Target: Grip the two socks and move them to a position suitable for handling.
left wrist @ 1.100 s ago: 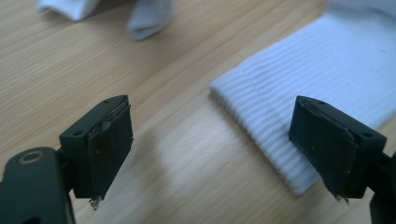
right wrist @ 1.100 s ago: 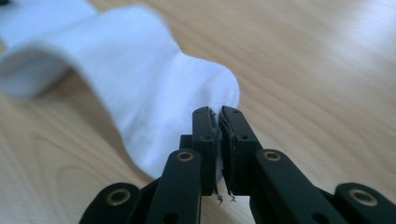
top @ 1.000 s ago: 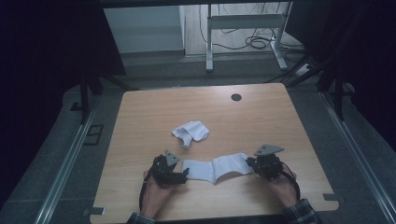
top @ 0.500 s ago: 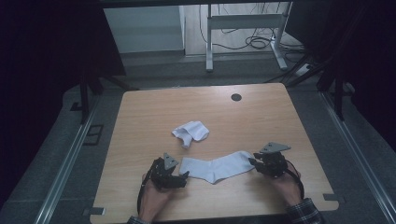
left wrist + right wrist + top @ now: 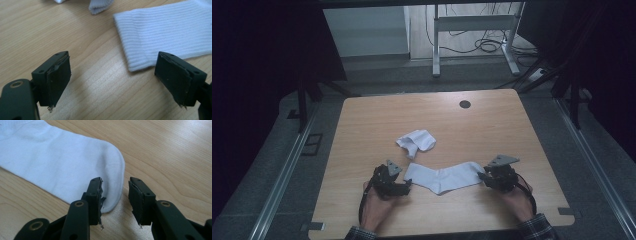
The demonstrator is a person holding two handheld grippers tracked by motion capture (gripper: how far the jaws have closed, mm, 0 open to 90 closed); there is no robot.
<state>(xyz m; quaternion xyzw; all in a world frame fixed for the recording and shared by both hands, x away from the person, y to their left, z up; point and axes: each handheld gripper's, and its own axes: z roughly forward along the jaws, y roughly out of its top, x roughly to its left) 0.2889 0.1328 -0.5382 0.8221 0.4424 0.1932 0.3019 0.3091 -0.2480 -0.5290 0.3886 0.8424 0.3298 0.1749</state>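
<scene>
A white sock lies flat on the wooden bench, low in the middle of the high view, stretched between the two grippers. The left gripper sits at the sock's ribbed cuff end, lower left of centre, with the person's left hand behind it. In the left gripper view its fingers stand wide apart and hold nothing; the cuff corner lies on the bench between them, nearer the right-hand finger, with no contact that can be made out. The right gripper sits at the sock's rounded toe end, lower right of centre. In the right gripper view its fingers are parted by a narrow gap; the toe edge lies flat under and beside the left-hand finger, not pinched. A second sock, crumpled, rests on the bench just above the flat one, apart from both grippers.
</scene>
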